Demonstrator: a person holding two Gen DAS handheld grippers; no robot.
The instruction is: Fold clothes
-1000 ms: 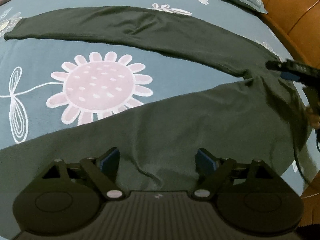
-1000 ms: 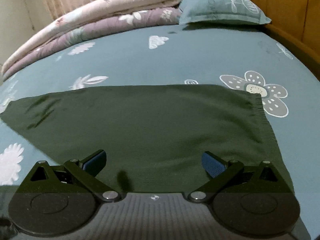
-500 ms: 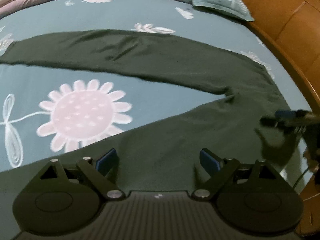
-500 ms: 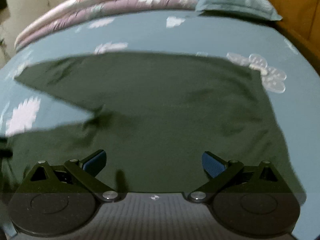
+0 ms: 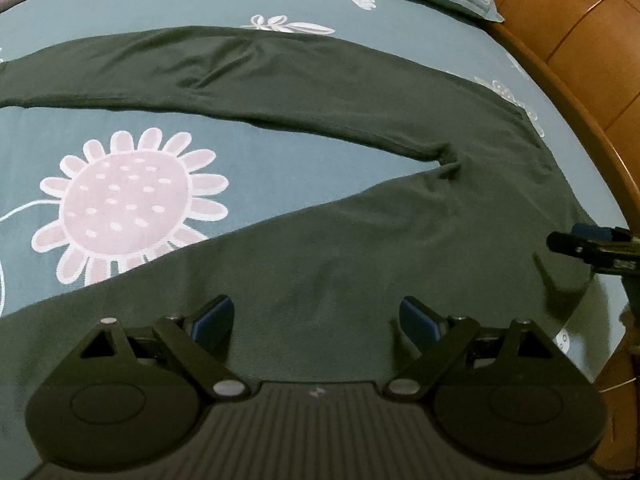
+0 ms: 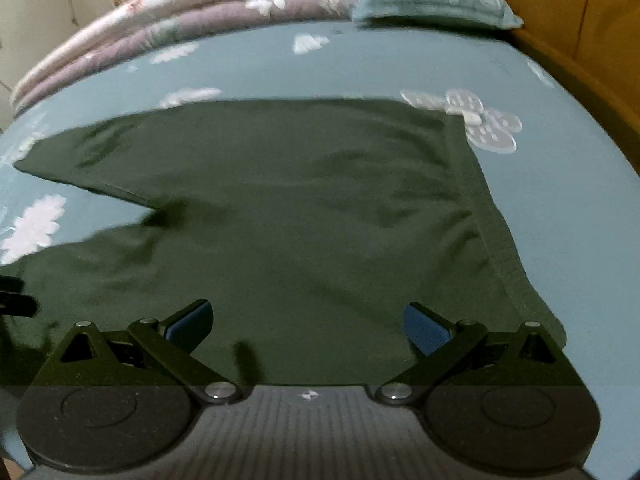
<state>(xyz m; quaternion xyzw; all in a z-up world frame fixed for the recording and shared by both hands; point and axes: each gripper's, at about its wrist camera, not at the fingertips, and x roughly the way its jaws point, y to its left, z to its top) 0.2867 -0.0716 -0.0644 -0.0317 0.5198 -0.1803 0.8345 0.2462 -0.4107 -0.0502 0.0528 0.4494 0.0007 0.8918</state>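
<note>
Both the left claw (image 5: 316, 318) and the right claw (image 6: 308, 326) tilt downward, jaws spread wide, gripping nothing.

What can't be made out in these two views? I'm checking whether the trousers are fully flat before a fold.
- Dark green trousers: both leg ends run off the left edge of the left wrist view.
- Near edge of the trousers: covered by the left gripper and right gripper bodies.
- Waistband: right wrist view is motion-blurred, so small wrinkles are unreadable.
</note>
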